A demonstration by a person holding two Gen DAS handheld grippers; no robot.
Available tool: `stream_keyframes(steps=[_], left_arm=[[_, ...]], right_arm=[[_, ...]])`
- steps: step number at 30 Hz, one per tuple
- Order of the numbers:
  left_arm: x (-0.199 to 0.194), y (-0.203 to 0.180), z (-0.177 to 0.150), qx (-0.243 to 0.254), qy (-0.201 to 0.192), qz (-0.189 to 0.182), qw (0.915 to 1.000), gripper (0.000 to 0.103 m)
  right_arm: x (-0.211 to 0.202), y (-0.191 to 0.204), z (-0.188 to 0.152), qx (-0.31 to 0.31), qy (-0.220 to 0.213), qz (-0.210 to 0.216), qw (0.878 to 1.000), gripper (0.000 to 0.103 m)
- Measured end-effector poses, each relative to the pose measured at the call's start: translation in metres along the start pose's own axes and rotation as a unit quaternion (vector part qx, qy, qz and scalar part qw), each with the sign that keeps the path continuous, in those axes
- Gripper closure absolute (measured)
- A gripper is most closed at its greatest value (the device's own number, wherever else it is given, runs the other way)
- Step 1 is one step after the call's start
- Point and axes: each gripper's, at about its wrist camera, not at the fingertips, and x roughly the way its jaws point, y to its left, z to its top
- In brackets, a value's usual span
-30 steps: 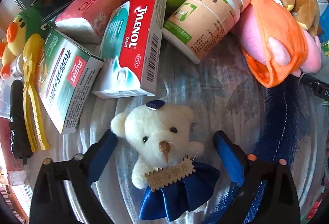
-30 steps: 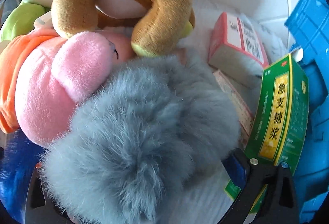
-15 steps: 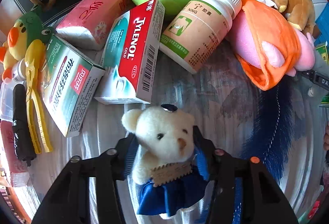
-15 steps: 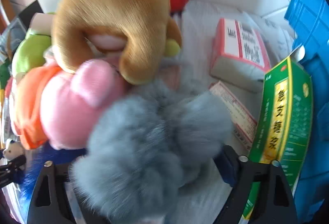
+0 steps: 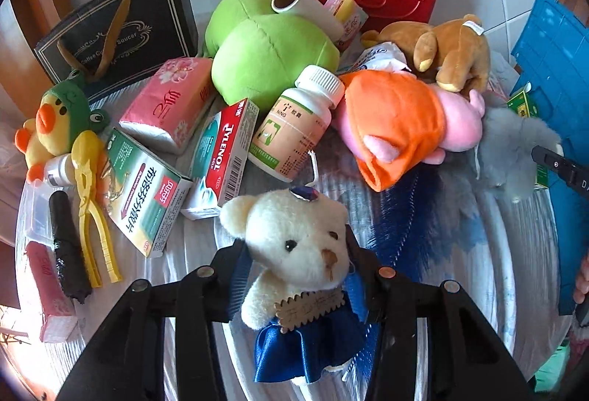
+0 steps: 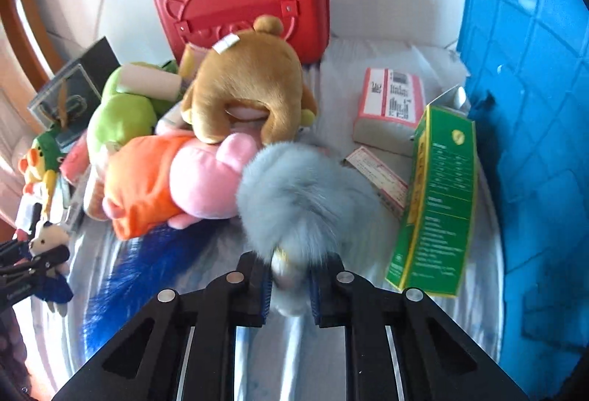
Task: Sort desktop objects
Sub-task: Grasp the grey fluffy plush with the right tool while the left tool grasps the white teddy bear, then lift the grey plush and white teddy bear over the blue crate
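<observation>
Sorting has barely begun: most of the clutter still lies heaped toward the table's point(image 5: 478, 254) far edge, including the Tylenol box point(image 5: 226, 158), pill bottle point(image 5: 294, 128), green plush point(image 5: 272, 66) and brown bear point(image 6: 250, 84). The left gripper point(image 5: 298, 276) pinches the white bear point(image 5: 294, 246), held above the near edge; the right gripper point(image 6: 289, 285), jaws closing, clamps the grey fluffy toy point(image 6: 294, 195) near the green box point(image 6: 438, 202) by the right edge

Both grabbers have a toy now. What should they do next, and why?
Probably carry both toys toward the blue bin. The left gripper has its jaws on the white teddy bear; the right gripper has jaws closing on the grey fluffy toy.
</observation>
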Motion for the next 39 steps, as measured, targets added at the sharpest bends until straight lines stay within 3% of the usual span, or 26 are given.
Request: stream_keyframes(steps=[3,5,7,11,13,20,22,23,25,30,39], left_arm=[[0.022,0.031,-0.016,0.005,-0.003,0.001,1.0000,0.059],[0.032,0.033,-0.021,0.002,-0.004,0.000,1.0000,0.059],[0.056,0.060,-0.004,0.001,-0.004,-0.001,1.0000,0.059],[0.079,0.065,0.011,0.008,-0.008,-0.004,0.9999,0.059],[0.091,0.065,0.022,0.010,-0.007,-0.009,0.9999,0.059],[0.128,0.045,0.053,0.026,0.005,-0.025,0.9993,0.059],[0.137,0.042,0.057,0.026,0.010,-0.028,0.9992,0.059],[0.139,0.041,0.059,0.027,0.010,-0.028,0.9992,0.059],[0.139,0.039,0.061,0.032,0.007,-0.025,0.9991,0.059],[0.115,0.036,0.062,0.037,-0.016,-0.032,0.9987,0.059],[0.014,0.016,0.052,0.067,-0.111,-0.050,0.9903,0.059]], right_arm=[[-0.011,0.016,-0.005,-0.001,0.010,-0.003,1.000,0.084],[-0.015,0.015,-0.011,0.006,0.021,-0.007,1.000,0.058],[-0.020,0.014,-0.010,0.013,0.021,-0.008,1.000,0.038],[-0.023,0.015,-0.003,-0.006,-0.003,-0.006,1.000,0.017],[-0.012,0.017,0.006,-0.016,0.001,-0.013,1.000,0.018],[0.087,0.001,0.022,0.005,0.090,-0.031,0.995,0.019],[0.106,-0.002,0.022,0.003,0.096,-0.046,0.994,0.027],[0.109,0.002,0.023,-0.016,0.087,-0.058,0.994,0.050],[0.112,0.003,0.024,-0.015,0.089,-0.053,0.995,0.050],[0.076,0.008,0.021,-0.029,0.055,-0.059,0.996,0.053],[-0.059,0.028,0.013,-0.033,-0.052,-0.039,0.997,0.055]])
